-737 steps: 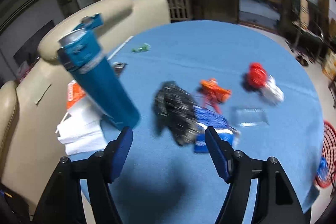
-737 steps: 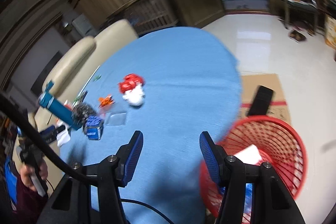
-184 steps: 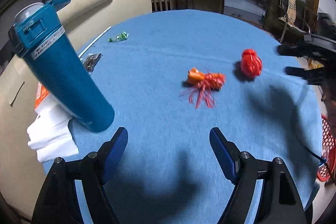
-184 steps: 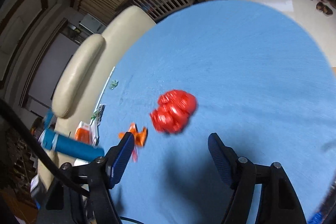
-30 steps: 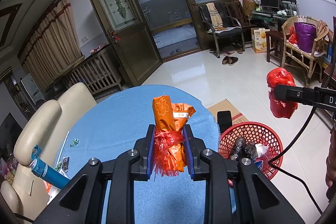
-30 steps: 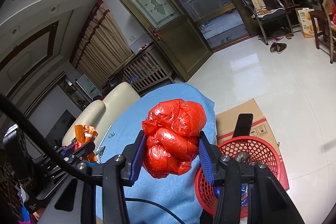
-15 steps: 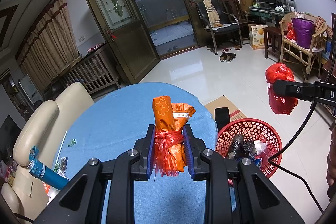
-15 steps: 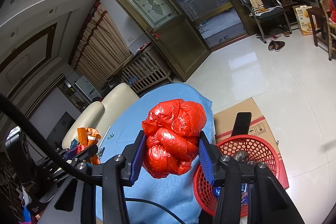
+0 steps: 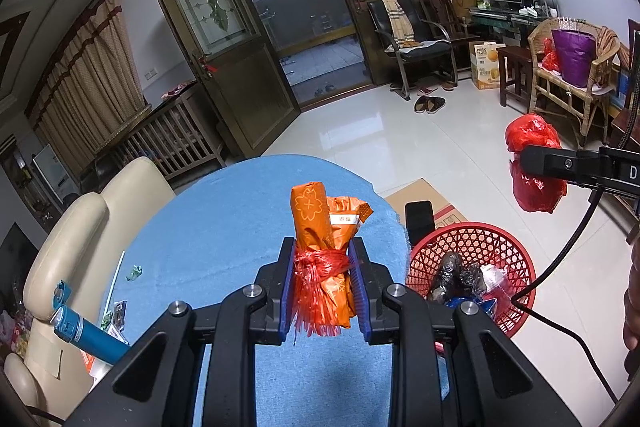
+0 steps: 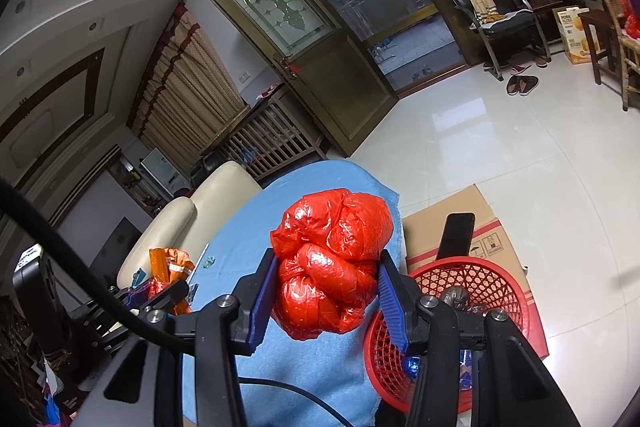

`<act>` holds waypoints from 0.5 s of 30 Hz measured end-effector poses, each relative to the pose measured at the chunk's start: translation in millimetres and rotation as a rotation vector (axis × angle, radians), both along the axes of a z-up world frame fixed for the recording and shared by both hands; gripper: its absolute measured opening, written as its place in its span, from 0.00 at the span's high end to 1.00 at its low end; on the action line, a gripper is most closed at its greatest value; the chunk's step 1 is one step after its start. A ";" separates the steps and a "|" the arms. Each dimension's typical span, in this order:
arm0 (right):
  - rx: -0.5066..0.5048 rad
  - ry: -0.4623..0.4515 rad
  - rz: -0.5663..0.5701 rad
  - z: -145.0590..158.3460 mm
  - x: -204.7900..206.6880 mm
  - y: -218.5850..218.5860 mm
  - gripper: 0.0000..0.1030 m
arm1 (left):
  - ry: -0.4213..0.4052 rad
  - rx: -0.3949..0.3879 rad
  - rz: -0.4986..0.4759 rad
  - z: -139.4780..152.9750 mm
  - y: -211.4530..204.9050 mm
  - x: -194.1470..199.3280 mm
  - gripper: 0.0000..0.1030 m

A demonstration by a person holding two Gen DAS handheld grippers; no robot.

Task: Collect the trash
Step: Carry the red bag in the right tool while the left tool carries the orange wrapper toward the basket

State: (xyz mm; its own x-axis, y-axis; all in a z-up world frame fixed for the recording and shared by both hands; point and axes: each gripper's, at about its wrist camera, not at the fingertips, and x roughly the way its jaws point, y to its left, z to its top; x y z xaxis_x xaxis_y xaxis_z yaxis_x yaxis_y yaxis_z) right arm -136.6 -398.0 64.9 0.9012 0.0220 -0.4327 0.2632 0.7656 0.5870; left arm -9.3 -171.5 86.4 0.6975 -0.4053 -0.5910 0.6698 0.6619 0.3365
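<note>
My left gripper (image 9: 322, 287) is shut on an orange wrapper bundle (image 9: 320, 227) tied with red fringe, held upright high above the blue table (image 9: 224, 227). My right gripper (image 10: 326, 301) is shut on a crumpled red plastic bag (image 10: 332, 263), lifted above the table edge. In the left wrist view that red bag (image 9: 534, 163) hangs in the right gripper (image 9: 538, 163) above the red mesh basket (image 9: 472, 247). The right wrist view shows the orange bundle (image 10: 168, 265) far left and the basket (image 10: 472, 279) low at right, with dark and blue trash inside.
A teal bottle (image 9: 86, 333) lies at the table's left edge beside a cream sofa (image 9: 80, 219). A small green wrapper (image 9: 134, 271) sits on the cloth. Flat cardboard (image 9: 424, 193) with a black object (image 9: 418, 219) lies on the tiled floor behind the basket. A cable (image 9: 560, 259) hangs at right.
Over the last second both grippers stay nearly still with their loads. Six seconds ago the orange bundle and red bag lay on the table between open jaws.
</note>
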 end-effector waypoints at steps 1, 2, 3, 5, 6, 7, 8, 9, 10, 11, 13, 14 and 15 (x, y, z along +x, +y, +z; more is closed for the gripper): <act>0.002 0.000 0.000 -0.2 -0.1 0.4 0.51 | -0.002 0.001 -0.001 -0.2 0.6 0.2 0.73; 0.005 -0.001 -0.001 -0.3 -0.3 0.7 0.50 | -0.001 0.002 -0.002 -0.2 0.4 0.3 0.73; 0.004 -0.001 -0.003 -0.3 -1.0 0.4 0.50 | 0.001 0.002 -0.003 -0.6 0.4 0.2 0.73; 0.004 -0.003 -0.006 -0.2 -1.9 0.1 0.50 | 0.000 0.004 -0.004 -1.1 0.3 -0.2 0.73; 0.005 -0.003 -0.005 -0.3 -2.0 -0.2 0.50 | -0.001 0.005 -0.005 -1.1 0.1 0.0 0.73; 0.005 -0.004 -0.007 -0.6 -1.9 -0.4 0.50 | 0.002 0.004 -0.005 -1.1 0.1 0.4 0.73; 0.003 -0.004 -0.010 -0.9 -2.0 -0.3 0.50 | 0.004 0.004 -0.006 -1.5 0.3 0.8 0.73; 0.003 -0.004 -0.011 -1.2 -2.2 0.2 0.50 | 0.005 0.005 -0.006 -1.5 0.1 1.5 0.73; 0.006 -0.004 -0.012 -1.3 -3.1 0.1 0.50 | 0.005 0.006 -0.007 -2.2 0.0 1.1 0.73; 0.008 -0.005 -0.011 -1.7 -3.3 0.8 0.50 | 0.004 0.006 -0.007 -2.2 0.0 1.1 0.73; 0.006 -0.003 -0.014 -2.0 -3.1 1.0 0.50 | 0.007 0.004 -0.006 -2.3 0.0 1.3 0.73; 0.007 -0.003 -0.014 -2.2 -3.0 1.2 0.50 | 0.009 0.005 -0.007 -2.5 -0.1 1.8 0.73; 0.010 -0.004 -0.013 -2.5 -3.1 1.1 0.50 | 0.009 0.007 -0.008 -2.9 -0.3 2.3 0.73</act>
